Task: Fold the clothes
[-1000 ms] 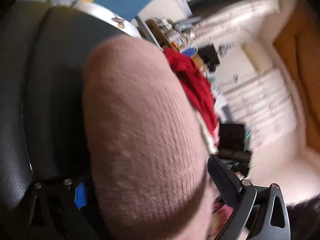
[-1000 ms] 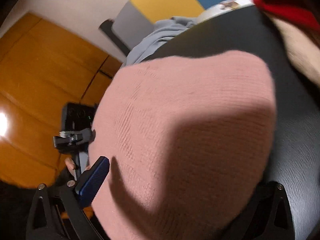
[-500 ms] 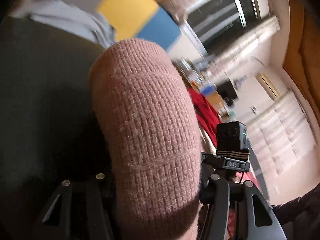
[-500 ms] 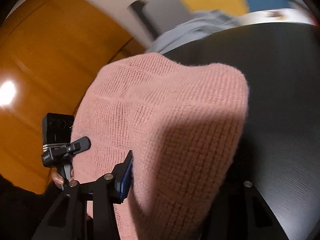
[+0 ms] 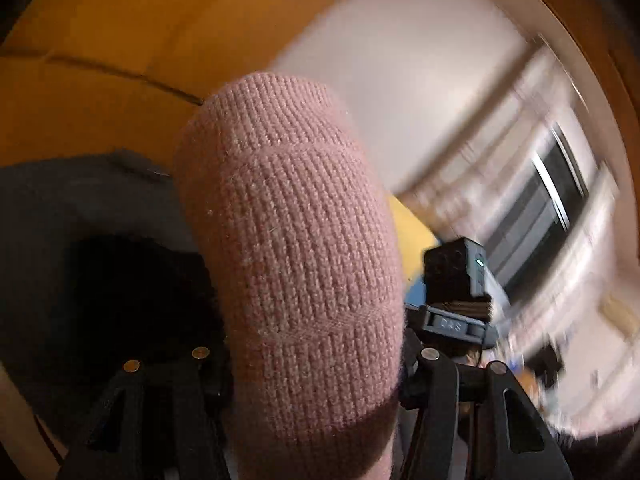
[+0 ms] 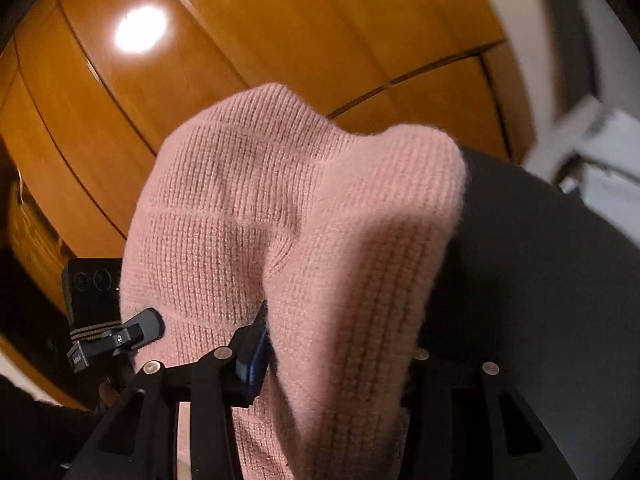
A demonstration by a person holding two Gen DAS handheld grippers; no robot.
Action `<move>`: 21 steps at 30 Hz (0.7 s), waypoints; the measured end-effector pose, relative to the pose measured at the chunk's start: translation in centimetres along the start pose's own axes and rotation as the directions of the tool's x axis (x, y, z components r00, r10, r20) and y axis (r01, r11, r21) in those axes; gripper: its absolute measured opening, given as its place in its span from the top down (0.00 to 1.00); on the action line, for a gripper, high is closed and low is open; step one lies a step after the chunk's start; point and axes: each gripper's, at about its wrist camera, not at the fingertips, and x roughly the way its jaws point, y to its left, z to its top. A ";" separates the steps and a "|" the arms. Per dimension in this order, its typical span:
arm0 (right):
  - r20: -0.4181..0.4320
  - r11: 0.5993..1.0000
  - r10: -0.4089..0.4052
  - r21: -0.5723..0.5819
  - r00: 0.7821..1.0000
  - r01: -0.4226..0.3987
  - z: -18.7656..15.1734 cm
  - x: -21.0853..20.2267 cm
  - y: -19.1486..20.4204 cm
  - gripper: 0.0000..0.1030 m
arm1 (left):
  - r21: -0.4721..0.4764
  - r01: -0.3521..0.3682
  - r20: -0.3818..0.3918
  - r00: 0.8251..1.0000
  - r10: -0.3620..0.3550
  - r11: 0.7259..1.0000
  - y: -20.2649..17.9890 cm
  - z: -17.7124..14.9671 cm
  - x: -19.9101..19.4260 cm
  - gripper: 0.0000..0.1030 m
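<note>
so, near to far, what each gripper has and how the cloth will behave:
left gripper: its fingers are pinching a thick roll of the pink knit garment, which bulges up and forward out of the jaws; the jaws have closed onto it within the last second.
right gripper: its fingers are pinching a folded wad of the same pink knit garment, a blue finger pad pressed into the wool; these jaws have just been closing further on it.
where the garment is: lifted between the two grippers, clear of the dark worktop that shows behind and below it in the right wrist view.
weight: it looks light to middling, a soft woollen knit, easily carried by two pinches.
stiffness: none to speak of; it sags and rolls over the fingers, so it will droop wherever it is not held.
surface: fuzzy and ribbed, so it should not slip, but the knit stretches and can snag if pulled hard.
where to hold: judged best at two corners or along one hem, well apart, so that the cloth hangs flat; the bunched grips now give little control of the edges.
beyond: the other gripper's camera block just past the cloth, then orange wood panels and a pale wall.
</note>
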 end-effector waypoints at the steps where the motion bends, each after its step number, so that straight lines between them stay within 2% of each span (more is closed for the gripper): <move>1: -0.027 1.000 -0.014 -0.019 1.000 0.013 1.4 1.9 -0.3 0.56 | -0.041 -0.053 -0.020 0.998 0.052 0.998 2.1 -0.3 1.2 0.44; 2: -0.060 0.999 -0.042 -0.027 0.997 0.040 2.1 4.1 -1.1 0.56 | -0.078 -0.114 -0.051 0.993 0.111 0.990 4.4 -0.8 2.6 0.44; 4: -0.123 0.994 -0.104 -0.038 0.987 0.100 2.8 8.1 -2.7 0.56 | -0.147 -0.238 -0.120 0.968 0.222 0.960 8.8 -1.8 5.4 0.44; 5: -0.172 0.988 -0.155 -0.048 0.973 0.149 2.4 10.3 -4.0 0.56 | -0.170 -0.249 -0.129 0.965 0.229 0.953 10.2 -2.3 6.0 0.41; 6: -0.220 0.980 -0.199 -0.025 0.955 0.199 1.3 12.2 -5.8 0.50 | -0.192 -0.245 -0.129 0.966 0.223 0.950 11.4 -2.8 6.3 0.40; 7: -0.268 0.968 -0.241 -0.001 0.933 0.249 0.2 14.2 -7.6 0.39 | -0.188 -0.243 -0.133 0.966 0.220 0.952 11.7 -2.8 6.4 0.40; 9: -0.225 0.975 -0.192 0.070 0.955 0.212 -0.8 14.1 -9.1 0.22 | -0.164 -0.239 -0.142 0.966 0.217 0.957 11.6 -2.5 6.5 0.38; 10: -0.208 0.976 -0.181 0.086 0.961 0.203 -1.1 13.9 -9.5 0.21 | -0.146 -0.252 -0.146 0.962 0.231 0.957 11.1 -2.3 6.5 0.35; 13: -0.188 0.972 -0.216 0.052 0.958 0.229 -0.4 13.0 -9.4 0.16 | -0.085 -0.301 -0.154 0.946 0.286 0.950 9.1 -1.8 6.5 0.30; 15: -0.146 0.963 -0.267 -0.020 0.953 0.267 0.9 11.3 -8.6 0.15 | -0.082 -0.342 -0.134 0.935 0.329 0.936 8.4 -1.7 5.7 0.27; 18: -0.026 0.916 -0.360 -0.198 0.932 0.349 2.4 8.0 -5.3 0.13 | -0.069 -0.426 -0.051 0.905 0.423 0.902 6.9 -1.7 4.0 0.26; 19: 0.006 0.911 -0.339 -0.247 0.941 0.330 3.2 7.0 -4.3 0.11 | -0.048 -0.445 -0.001 0.895 0.445 0.894 6.0 -1.6 3.3 0.26; 20: 0.027 0.910 -0.297 -0.296 0.955 0.291 3.4 6.1 -3.0 0.05 | -0.026 -0.463 0.052 0.885 0.463 0.886 5.0 -1.5 2.6 0.26; 21: 0.012 0.912 -0.239 -0.340 0.971 0.228 3.8 6.4 -1.7 0.00 | -0.007 -0.475 0.115 0.874 0.472 0.880 3.7 -1.2 1.9 0.26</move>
